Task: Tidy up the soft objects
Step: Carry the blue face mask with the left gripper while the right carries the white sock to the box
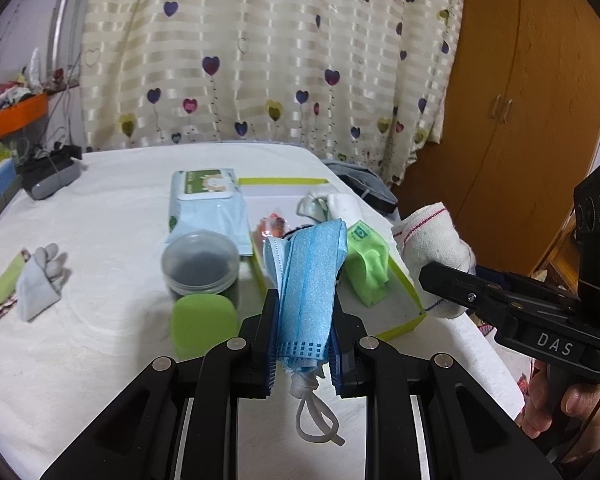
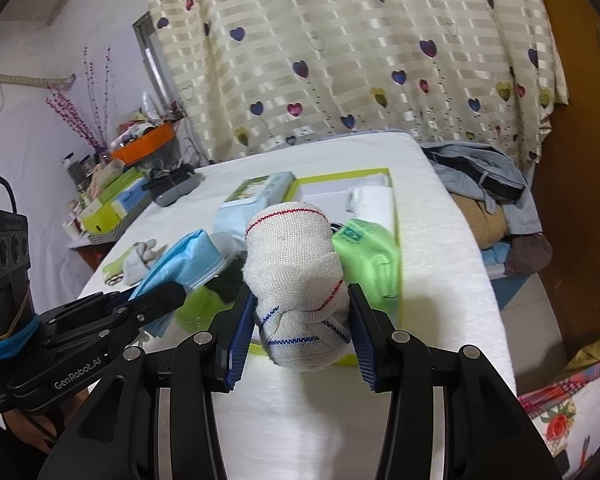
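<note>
Above the green-rimmed tray (image 2: pixel 392 184): left gripper (image 1: pixel 305 316) clamping blue face masks (image 1: pixel 310 280); right gripper (image 2: pixel 302 320) gripping rolled white cloth (image 2: pixel 296 264), near green pouch (image 2: pixel 370 256).

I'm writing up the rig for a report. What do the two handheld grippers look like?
Both are black plastic with silver pivot pins and ribbed blue fingers. The right gripper carries white "DAS" lettering and a black block with three round lenses. The left gripper reads "GenRobot.AI", has the same lens block, a black cable looping from it, and blue and tan bands round its handle. Bare hands hold the handles.
</note>
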A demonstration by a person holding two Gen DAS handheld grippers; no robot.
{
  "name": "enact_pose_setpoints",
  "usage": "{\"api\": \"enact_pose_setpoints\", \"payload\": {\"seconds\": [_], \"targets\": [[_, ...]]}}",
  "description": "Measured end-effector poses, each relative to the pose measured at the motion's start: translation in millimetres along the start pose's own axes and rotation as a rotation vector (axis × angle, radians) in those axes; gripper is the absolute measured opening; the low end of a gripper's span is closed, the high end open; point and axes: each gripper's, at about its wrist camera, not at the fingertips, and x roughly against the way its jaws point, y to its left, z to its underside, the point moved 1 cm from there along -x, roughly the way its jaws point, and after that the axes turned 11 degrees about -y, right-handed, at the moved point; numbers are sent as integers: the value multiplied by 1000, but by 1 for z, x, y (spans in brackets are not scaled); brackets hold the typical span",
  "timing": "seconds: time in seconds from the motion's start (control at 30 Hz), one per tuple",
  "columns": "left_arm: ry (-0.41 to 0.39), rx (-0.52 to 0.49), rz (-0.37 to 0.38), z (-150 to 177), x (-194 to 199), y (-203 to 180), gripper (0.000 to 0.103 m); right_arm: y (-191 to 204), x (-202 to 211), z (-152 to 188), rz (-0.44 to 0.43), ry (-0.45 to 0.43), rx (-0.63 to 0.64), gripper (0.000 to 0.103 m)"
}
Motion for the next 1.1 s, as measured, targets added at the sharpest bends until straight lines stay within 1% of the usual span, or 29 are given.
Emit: {"api": "enact_pose_setpoints", "payload": {"seconds": [0.13, 0.47, 0.8, 0.9, 1.1], "targets": [[24, -1, 17, 3, -11, -4, 19, -11, -6, 1, 38, 20, -6, 46], [90, 7, 68, 8, -41, -17, 19, -28, -27, 7, 91, 99, 19, 46], [165, 46, 91, 14, -72, -17, 19, -33, -52, 9, 84, 167, 53, 46], [179, 53, 82, 15, -80, -14, 19, -34, -58, 10, 75, 180, 53, 46], [183, 42, 60, 16, -92, -17, 19, -37, -66, 5, 70, 175, 52, 46]]}}
